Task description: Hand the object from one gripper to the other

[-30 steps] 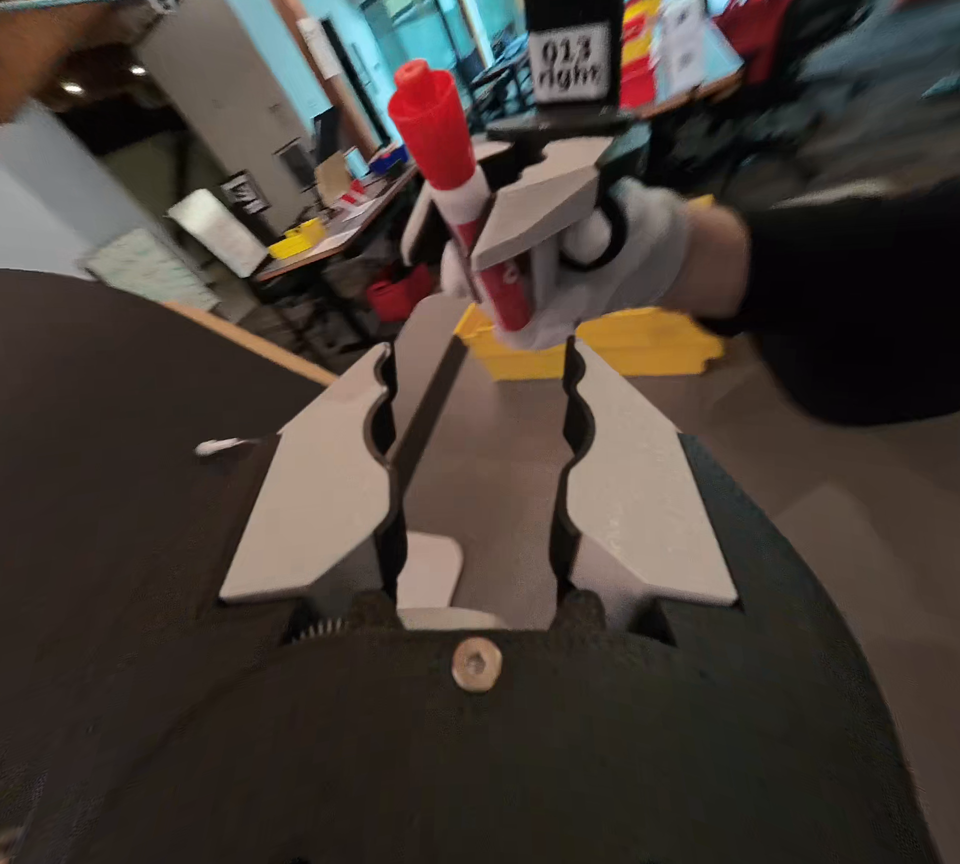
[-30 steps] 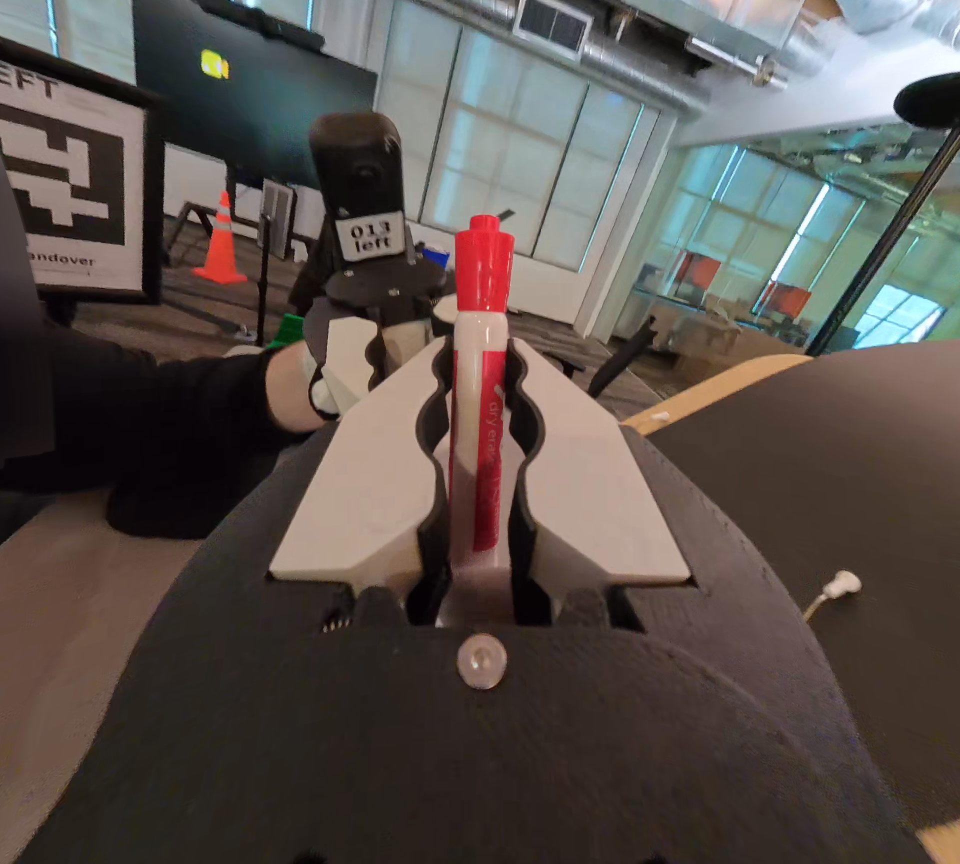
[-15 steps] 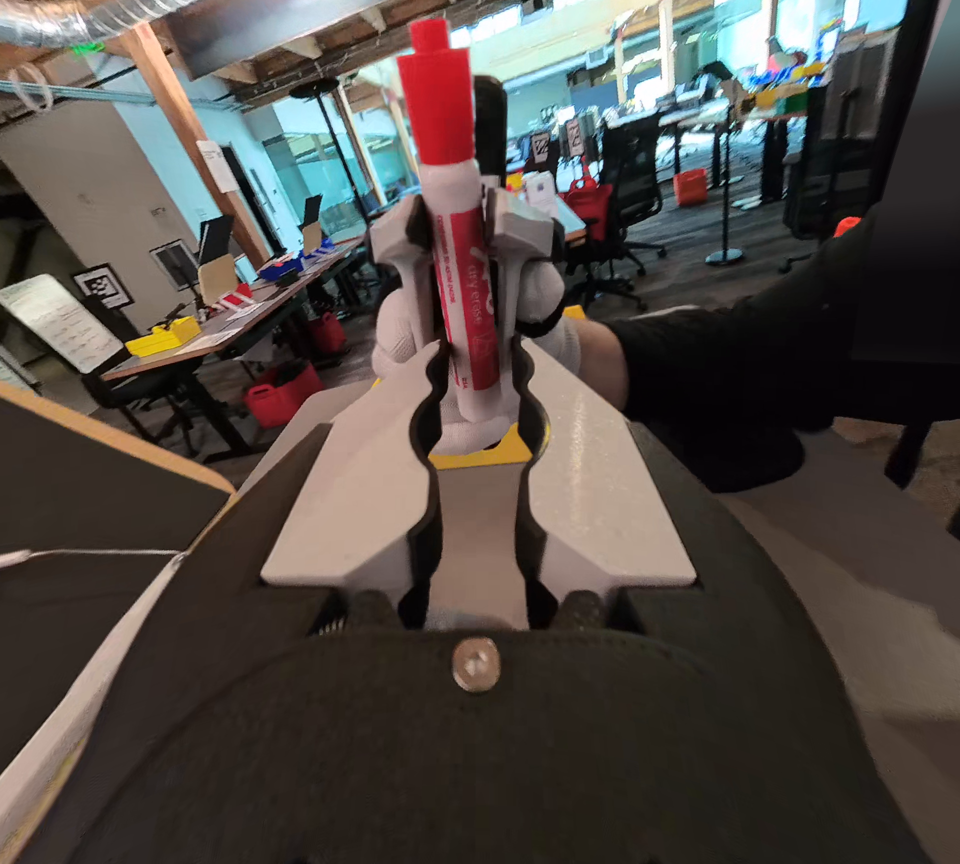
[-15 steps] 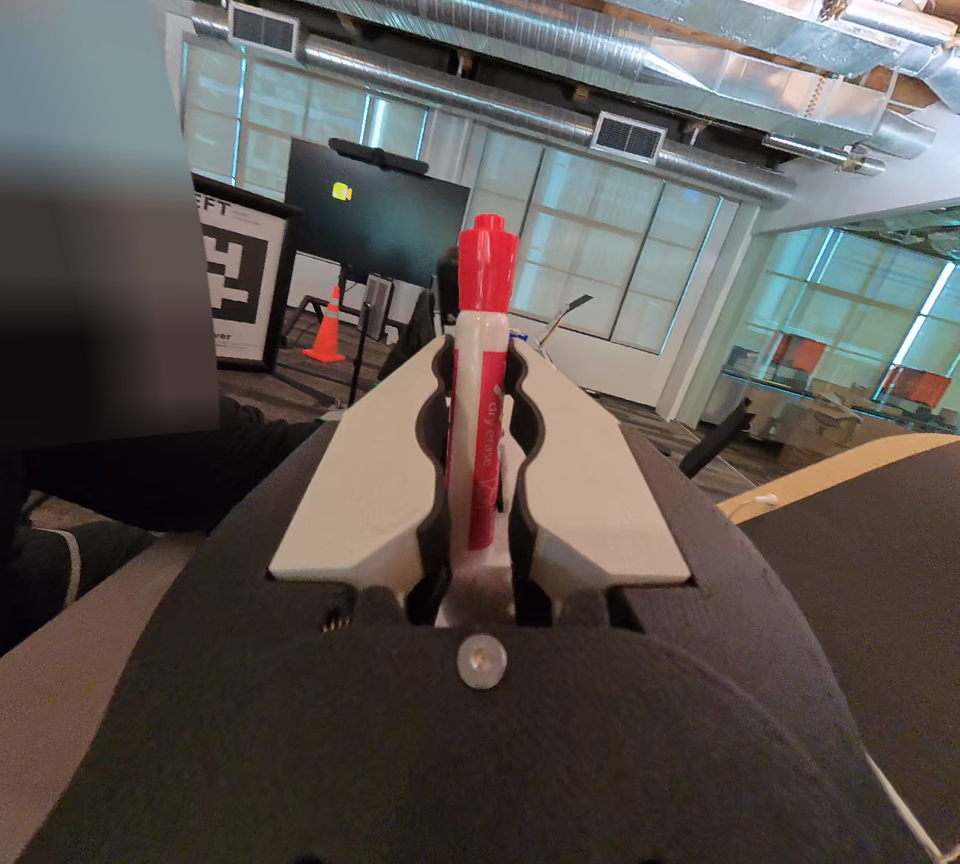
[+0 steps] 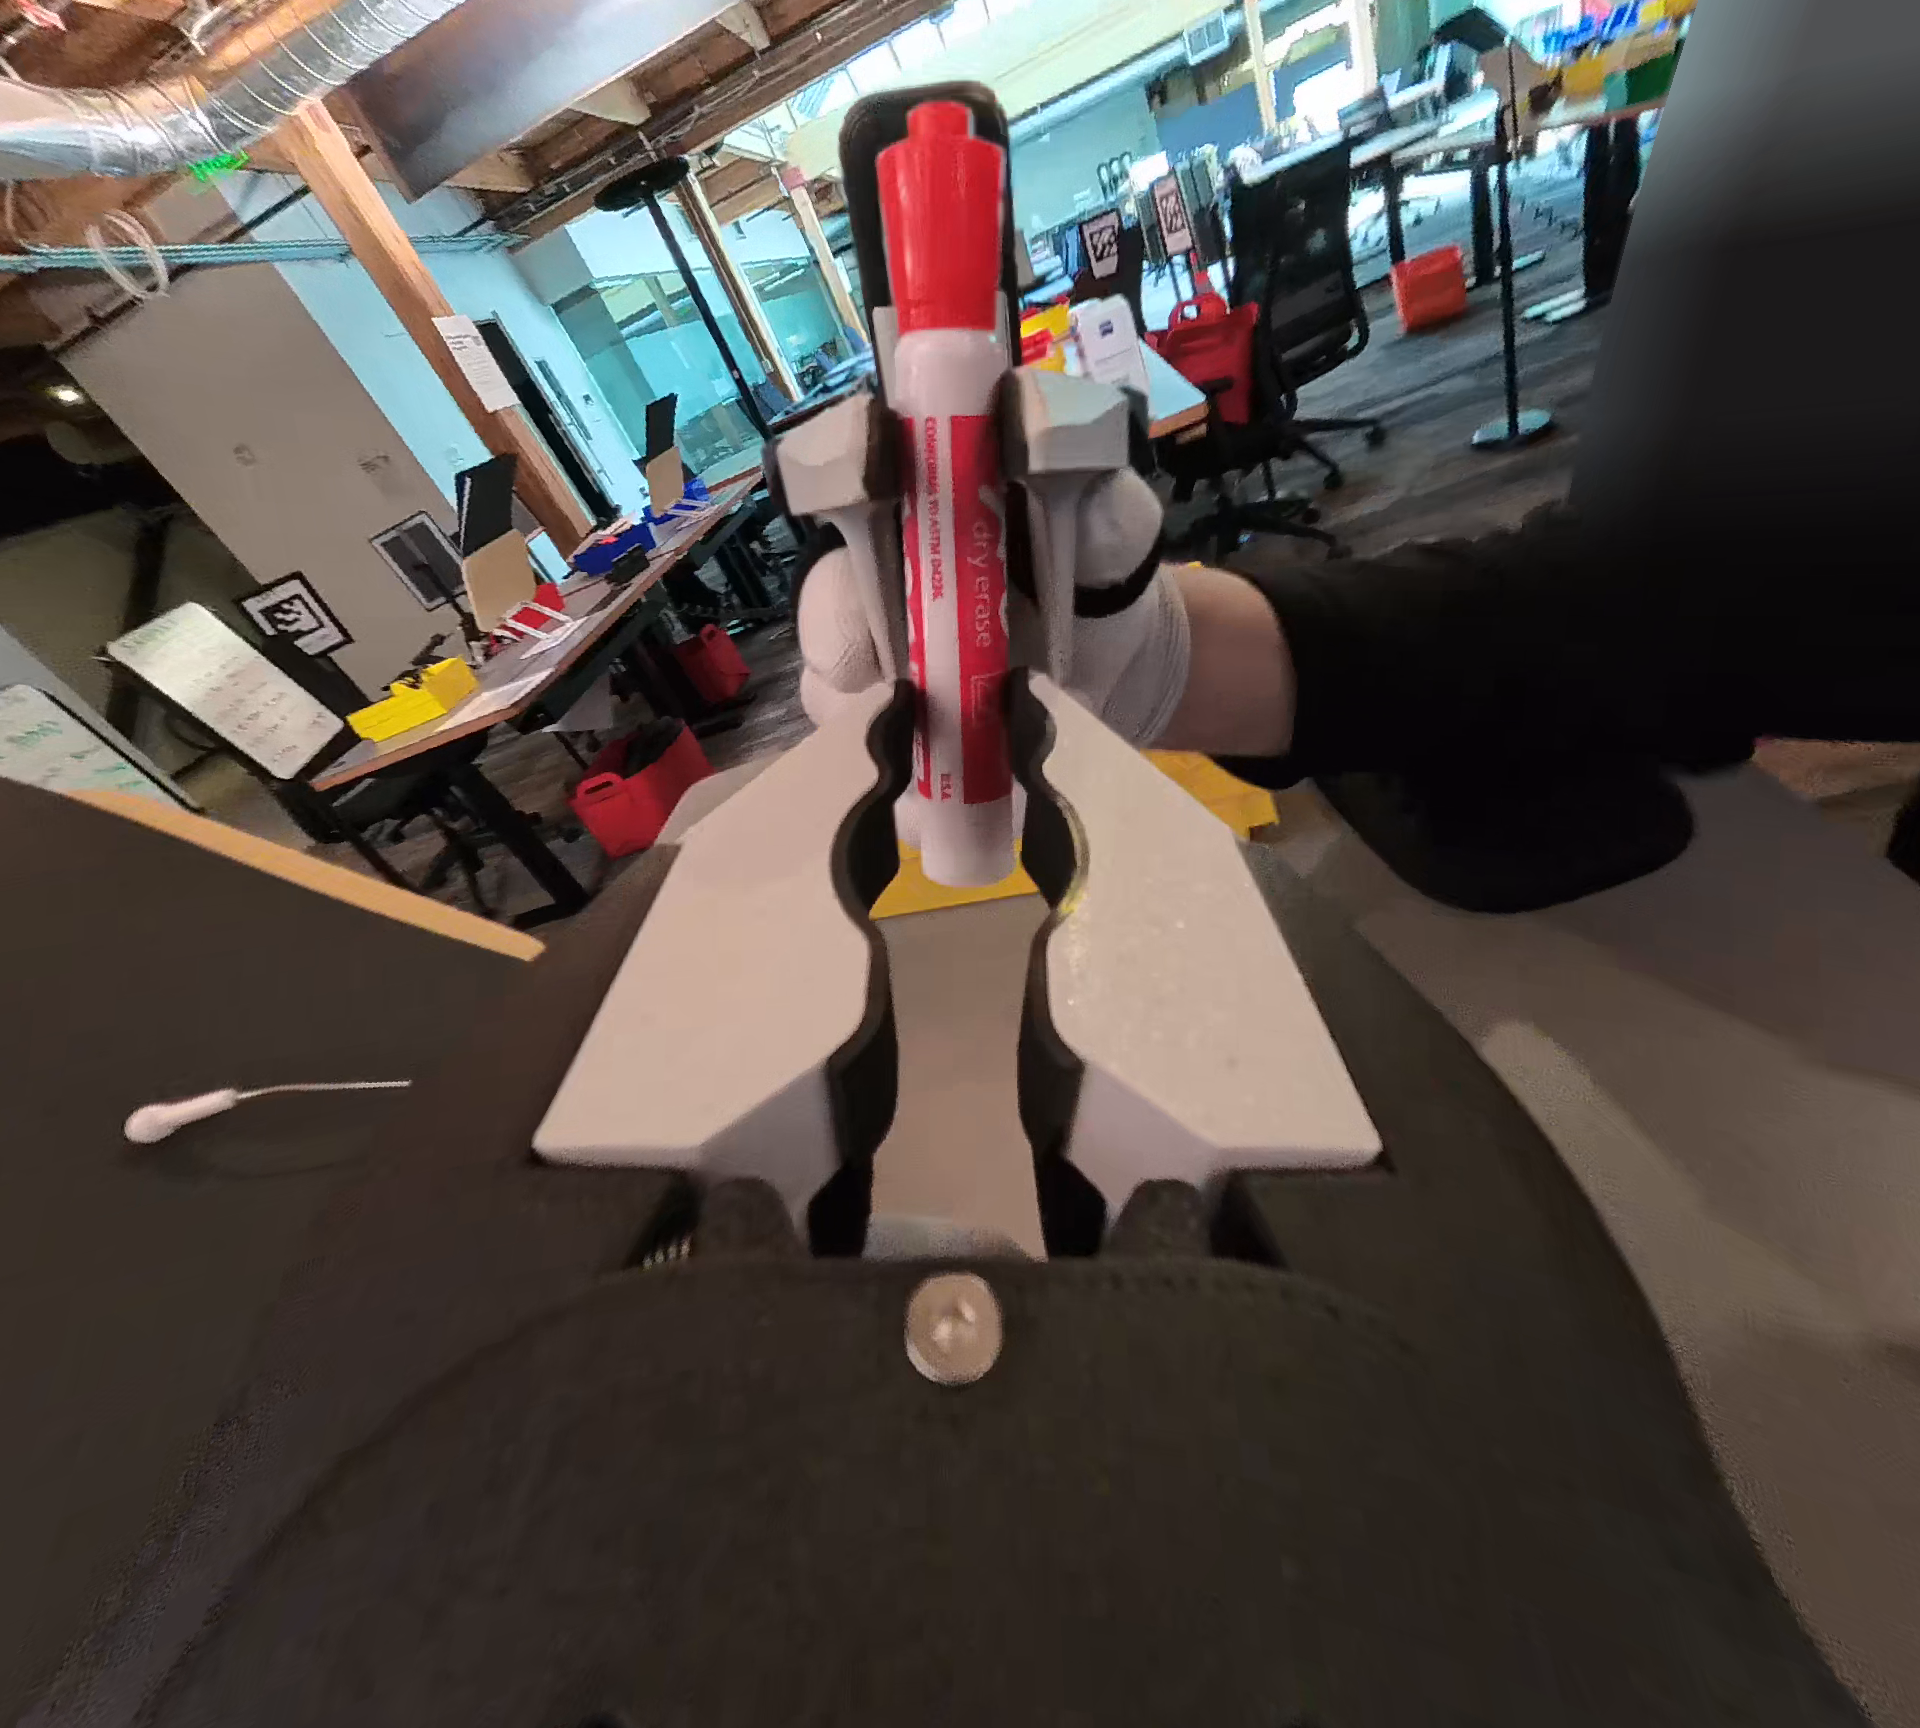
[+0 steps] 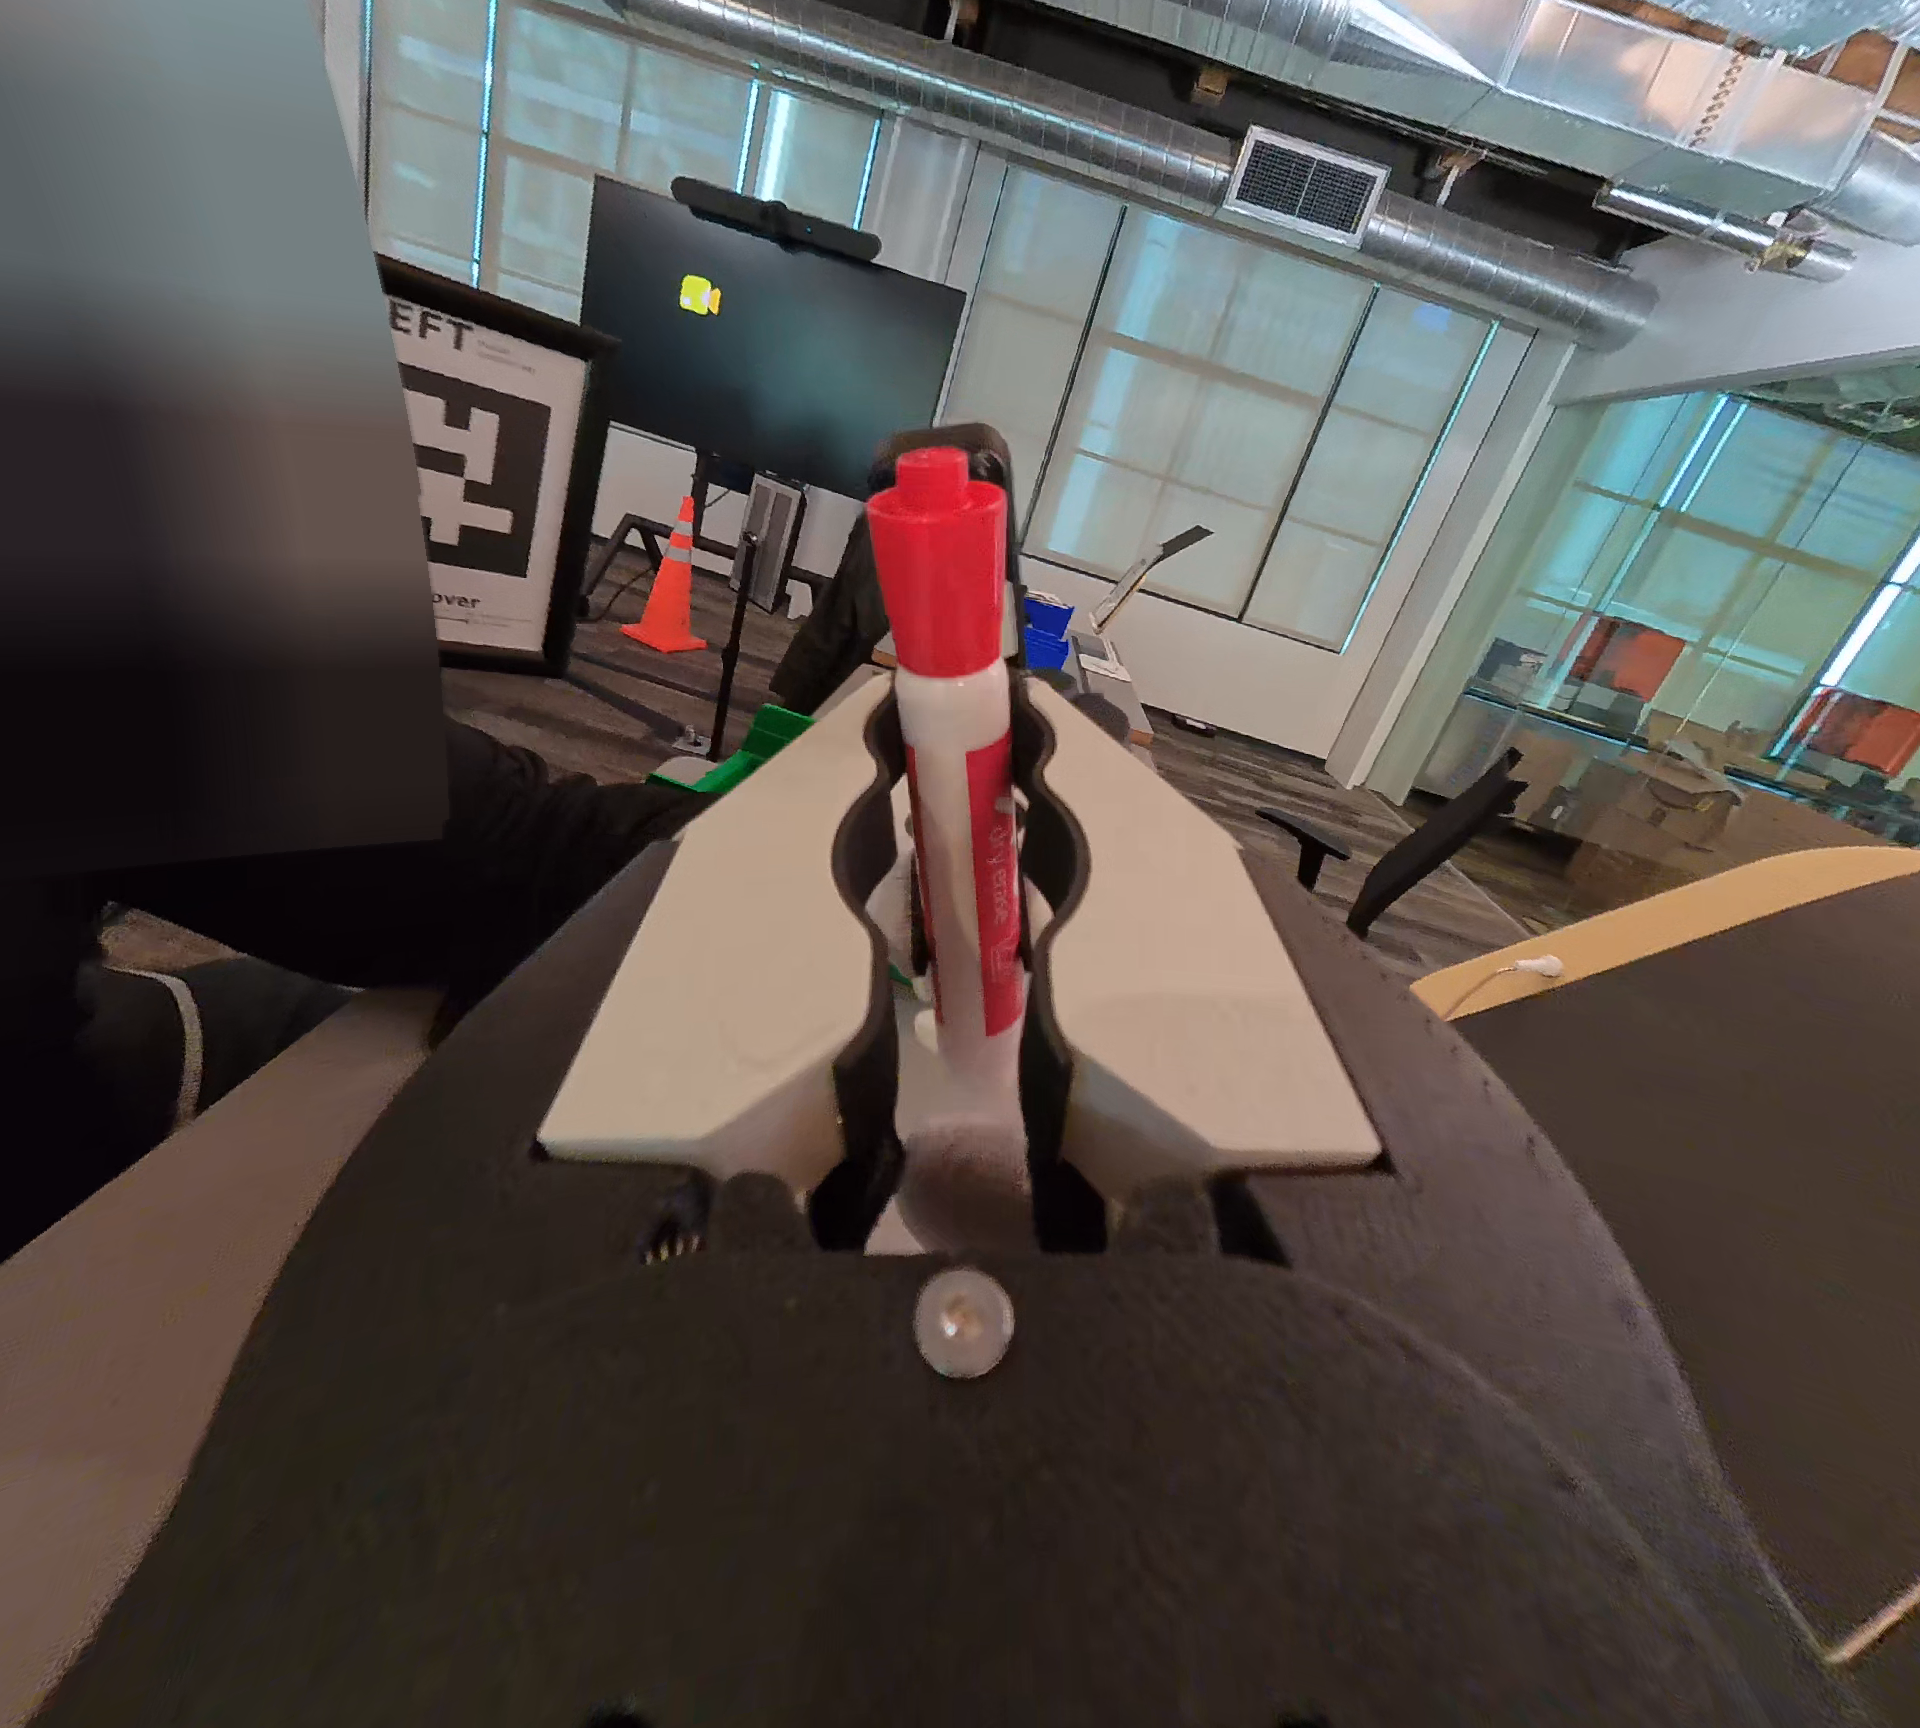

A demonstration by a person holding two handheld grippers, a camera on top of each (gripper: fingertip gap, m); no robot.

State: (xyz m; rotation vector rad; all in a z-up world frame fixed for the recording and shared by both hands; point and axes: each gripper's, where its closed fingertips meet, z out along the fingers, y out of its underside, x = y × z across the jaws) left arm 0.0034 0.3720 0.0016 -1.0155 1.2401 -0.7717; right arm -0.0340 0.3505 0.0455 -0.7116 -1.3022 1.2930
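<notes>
A red and white dry-erase marker (image 5: 951, 535) stands upright with its red cap on top. In the left wrist view my left gripper (image 5: 961, 702) has its fingertips closed around the marker's lower end. Facing me, my right gripper (image 5: 951, 452) is shut on the marker's middle and is held by a white-gloved hand (image 5: 1138, 639). In the right wrist view the marker (image 6: 951, 805) sits between the closed fingers of my right gripper (image 6: 956, 691). My left gripper is mostly hidden behind it there.
A black table with a wooden edge (image 5: 270, 857) lies to the left, with a thin white cable (image 5: 197, 1112) on it. A yellow bin (image 5: 1221, 805) sits below the hand. The right wrist view shows the same table (image 6: 1714, 1107) and an office chair (image 6: 1444, 837). Some 5 centimeters of space lies between my two pairs of fingers.
My left gripper came up to the marker's lower end and narrowed from wide open to closed on it. The right gripper kept hold, and the marker now tilts slightly in it.
</notes>
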